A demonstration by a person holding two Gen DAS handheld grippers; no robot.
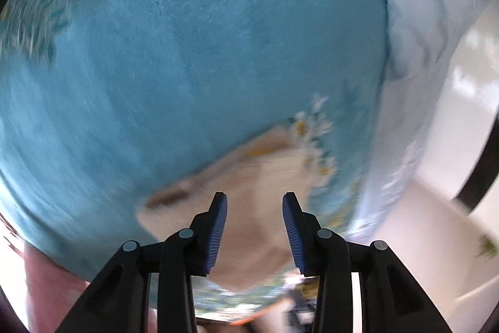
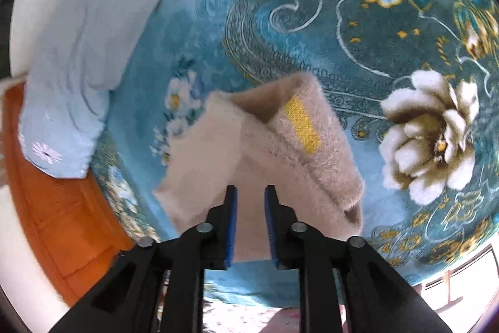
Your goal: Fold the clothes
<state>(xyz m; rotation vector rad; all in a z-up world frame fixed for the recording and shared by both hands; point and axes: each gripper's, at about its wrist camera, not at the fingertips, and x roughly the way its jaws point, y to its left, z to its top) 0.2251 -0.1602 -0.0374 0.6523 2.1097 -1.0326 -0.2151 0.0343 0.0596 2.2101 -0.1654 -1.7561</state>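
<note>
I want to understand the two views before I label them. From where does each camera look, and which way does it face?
Left wrist: sits on the left gripper, facing down along its open fingers at the beige garment on the teal rug; blurred.
Right wrist: sits on the right gripper, facing down along its fingers, set apart, at the garment, partly folded, on the rug.
Both share the garment, the rug and the light blue cloth at the rug's side. No hand shows, only grippers.

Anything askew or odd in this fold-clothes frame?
The beige fuzzy garment on the teal floral carpet is folded unevenly: its top layer with the yellow patch lies slanted, edges not lined up. Nothing looks torn or spilled. Both grippers are open above it.
</note>
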